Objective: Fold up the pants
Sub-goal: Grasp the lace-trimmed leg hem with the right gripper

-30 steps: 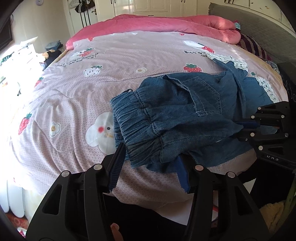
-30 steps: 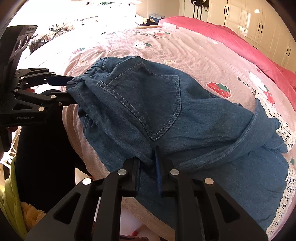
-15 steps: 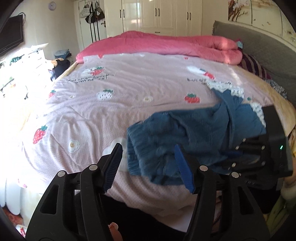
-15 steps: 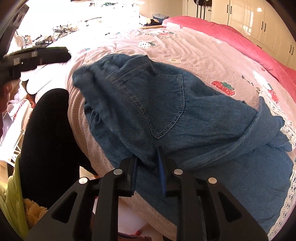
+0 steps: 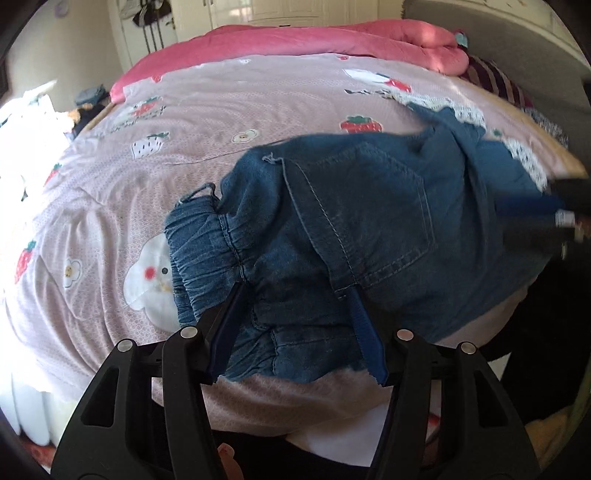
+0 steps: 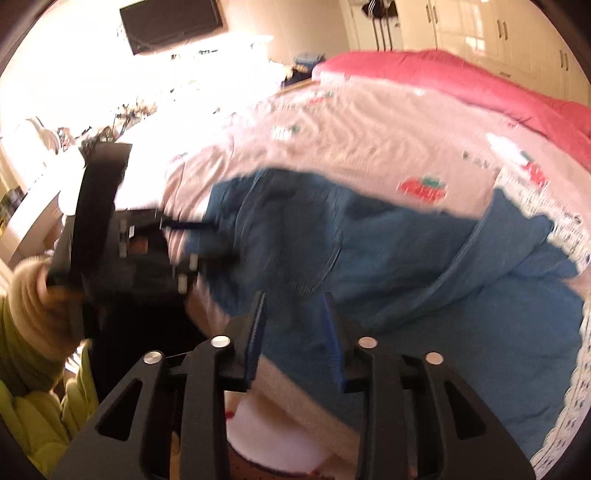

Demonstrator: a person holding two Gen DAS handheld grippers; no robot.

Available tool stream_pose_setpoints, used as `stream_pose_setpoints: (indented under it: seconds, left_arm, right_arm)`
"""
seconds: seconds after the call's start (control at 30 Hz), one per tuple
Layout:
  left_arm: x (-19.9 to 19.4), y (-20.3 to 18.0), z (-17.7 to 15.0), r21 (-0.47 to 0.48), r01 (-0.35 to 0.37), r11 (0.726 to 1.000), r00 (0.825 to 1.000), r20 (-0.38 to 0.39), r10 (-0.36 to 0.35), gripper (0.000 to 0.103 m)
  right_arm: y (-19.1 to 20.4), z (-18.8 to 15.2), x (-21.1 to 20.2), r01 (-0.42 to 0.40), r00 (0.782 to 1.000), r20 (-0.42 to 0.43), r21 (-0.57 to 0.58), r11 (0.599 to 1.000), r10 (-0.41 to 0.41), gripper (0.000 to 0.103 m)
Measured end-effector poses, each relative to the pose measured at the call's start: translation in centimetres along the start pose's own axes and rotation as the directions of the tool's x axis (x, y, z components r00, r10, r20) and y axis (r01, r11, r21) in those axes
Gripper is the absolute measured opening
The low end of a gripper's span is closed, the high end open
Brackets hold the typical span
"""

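Jaws of both grippers straddle the denim pants, unclamped.

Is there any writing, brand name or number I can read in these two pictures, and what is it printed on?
None can be read.
Bedspread: dark lettering near the strawberry print, too small and blurred to read.
Jeans: no label or tag shows.
Left tongs: no marking shows.
Right tongs: no marking shows; this view is blurred.
Dark wall screen: blank.
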State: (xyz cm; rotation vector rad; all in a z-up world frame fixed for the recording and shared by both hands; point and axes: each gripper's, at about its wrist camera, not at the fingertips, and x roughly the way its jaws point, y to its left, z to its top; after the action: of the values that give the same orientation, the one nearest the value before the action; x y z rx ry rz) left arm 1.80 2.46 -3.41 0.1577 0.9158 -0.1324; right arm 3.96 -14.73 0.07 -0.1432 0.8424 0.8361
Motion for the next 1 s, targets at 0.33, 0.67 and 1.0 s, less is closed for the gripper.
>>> stream_pose_setpoints:
  seconds: [0.33, 0.67, 1.0]
  left_arm:
    - [-2.8, 1.0, 0.8, -0.046, 0.026, 0.999, 0.998, 0.055, -0.023, 0.052]
    - [-3.5, -3.9, 7.7, 0.029, 0.254, 0.967, 0.95, 0.181, -0.255, 0.079]
    - [4.5, -12.2, 9.5, 0.062, 0.409, 0.91, 0.911, 0.031, -0.412, 0.052]
  right_arm:
    - [-2.1, -0.7, 3.2, -0.008, 0.996, -0.083, 0.033, 0.999, 0.011, 0.038]
    - [-15.4, 7.0, -3.3, 0.199, 0.978, 0.021, 0.191, 0.961, -0.207, 0.064]
    - [-23.2, 14.3, 7.5, 0.323, 0.918, -0.27, 0.084, 0.943, -0.291, 0.079]
